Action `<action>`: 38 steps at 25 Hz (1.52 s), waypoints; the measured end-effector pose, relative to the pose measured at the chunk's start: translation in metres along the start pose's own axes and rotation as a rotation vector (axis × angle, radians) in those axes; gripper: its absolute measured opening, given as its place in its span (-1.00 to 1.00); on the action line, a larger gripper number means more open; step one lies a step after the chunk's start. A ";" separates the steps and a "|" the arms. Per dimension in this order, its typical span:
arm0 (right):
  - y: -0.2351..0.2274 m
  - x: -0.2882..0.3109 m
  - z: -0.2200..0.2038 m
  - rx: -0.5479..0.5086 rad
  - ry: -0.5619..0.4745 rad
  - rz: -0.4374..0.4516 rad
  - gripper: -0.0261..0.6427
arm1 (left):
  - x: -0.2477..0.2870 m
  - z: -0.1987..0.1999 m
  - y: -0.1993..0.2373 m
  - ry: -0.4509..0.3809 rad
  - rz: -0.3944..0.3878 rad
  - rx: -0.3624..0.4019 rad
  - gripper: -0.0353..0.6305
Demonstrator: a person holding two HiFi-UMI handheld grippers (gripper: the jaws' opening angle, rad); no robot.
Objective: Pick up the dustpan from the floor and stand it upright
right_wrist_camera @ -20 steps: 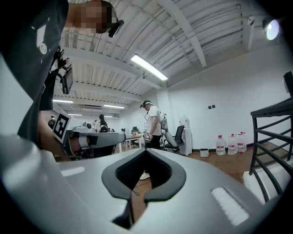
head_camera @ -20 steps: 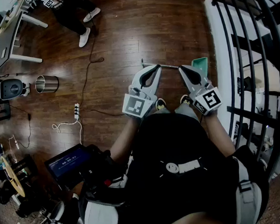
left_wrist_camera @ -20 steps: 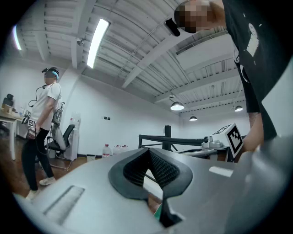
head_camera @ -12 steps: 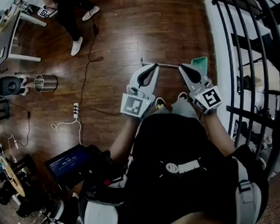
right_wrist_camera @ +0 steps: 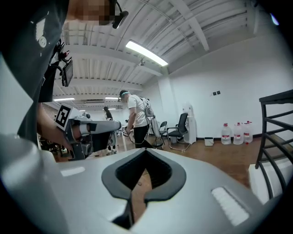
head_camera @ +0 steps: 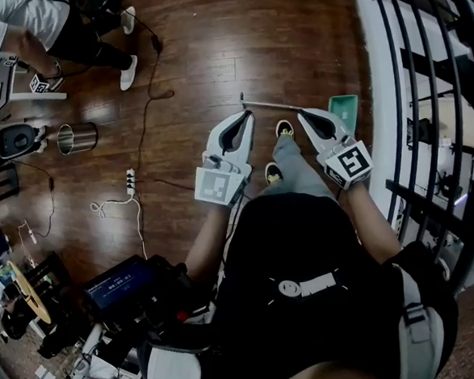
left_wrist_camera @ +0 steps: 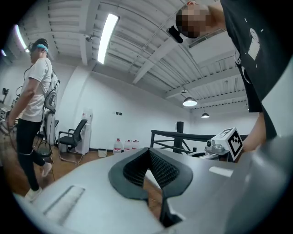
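The dustpan (head_camera: 343, 109) lies on the floor (head_camera: 203, 57) ahead of me to the right, its handle (head_camera: 272, 106) running left. My left gripper (head_camera: 245, 119) and right gripper (head_camera: 302, 118) sit side by side, my shoe (head_camera: 284, 128) between them. The railing (head_camera: 424, 90) stands right of the dustpan, and a bin (head_camera: 78, 138) stands far left.

Wood-plank floor (head_camera: 203, 57), dark, glossy, reflective. Smooth teal plastic dustpan (head_camera: 344, 108) with a thin bare-metal handle (head_camera: 267, 105). Polished metal bin (head_camera: 78, 139), shiny. Black-painted metal railing (head_camera: 438, 0). Matt grey plastic shells on left gripper (head_camera: 246, 117) and right gripper (head_camera: 303, 117); black ribbed pads (left_wrist_camera: 164, 168).
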State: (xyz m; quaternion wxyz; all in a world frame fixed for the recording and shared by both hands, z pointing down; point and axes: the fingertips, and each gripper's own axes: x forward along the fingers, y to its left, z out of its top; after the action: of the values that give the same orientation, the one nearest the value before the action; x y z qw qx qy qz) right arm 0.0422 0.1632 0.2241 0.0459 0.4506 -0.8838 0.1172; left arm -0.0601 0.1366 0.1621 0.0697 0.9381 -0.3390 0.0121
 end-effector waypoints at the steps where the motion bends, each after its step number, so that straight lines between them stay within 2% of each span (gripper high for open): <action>1: -0.009 0.010 -0.007 0.010 0.011 0.013 -0.92 | 0.008 -0.003 0.008 0.007 0.005 0.001 -0.84; 6: -0.040 0.063 -0.038 0.079 0.108 0.079 -0.92 | 0.040 -0.004 0.046 -0.019 -0.018 0.065 -0.84; 7: -0.046 0.074 -0.045 0.090 0.130 0.095 -0.92 | 0.046 -0.008 0.058 -0.004 -0.004 0.063 -0.84; 10: -0.065 0.105 -0.075 0.108 0.208 0.143 -0.92 | 0.060 -0.032 0.096 0.108 0.085 0.000 -0.84; 14: -0.066 0.128 -0.121 0.147 0.341 0.179 -0.92 | 0.062 -0.059 0.135 0.147 0.137 -0.037 -0.84; 18: -0.062 0.167 -0.207 0.203 0.483 0.181 -0.92 | 0.046 -0.143 0.188 0.212 0.189 -0.134 -0.84; 21: -0.067 0.205 -0.261 0.258 0.544 0.157 -0.92 | 0.041 -0.205 0.223 0.258 0.198 -0.197 -0.84; 26: -0.082 0.218 -0.280 0.364 0.568 0.100 -0.92 | 0.046 -0.227 0.229 0.296 0.186 -0.232 -0.84; 32: -0.078 0.251 -0.313 0.437 0.631 0.122 -0.90 | 0.048 -0.248 0.252 0.283 0.213 -0.232 -0.84; 34: -0.082 0.264 -0.340 0.492 0.640 0.136 -0.60 | 0.055 -0.276 0.258 0.291 0.229 -0.237 -0.84; 38: -0.095 0.288 -0.407 0.550 0.668 0.134 -0.59 | 0.075 -0.347 0.258 0.351 0.195 -0.188 -0.83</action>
State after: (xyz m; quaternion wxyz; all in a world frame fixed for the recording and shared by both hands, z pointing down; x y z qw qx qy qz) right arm -0.0609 -0.0156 0.6874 0.1997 0.3253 -0.7837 0.4901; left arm -0.1584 -0.0587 0.5427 0.2132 0.8738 -0.4105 0.1503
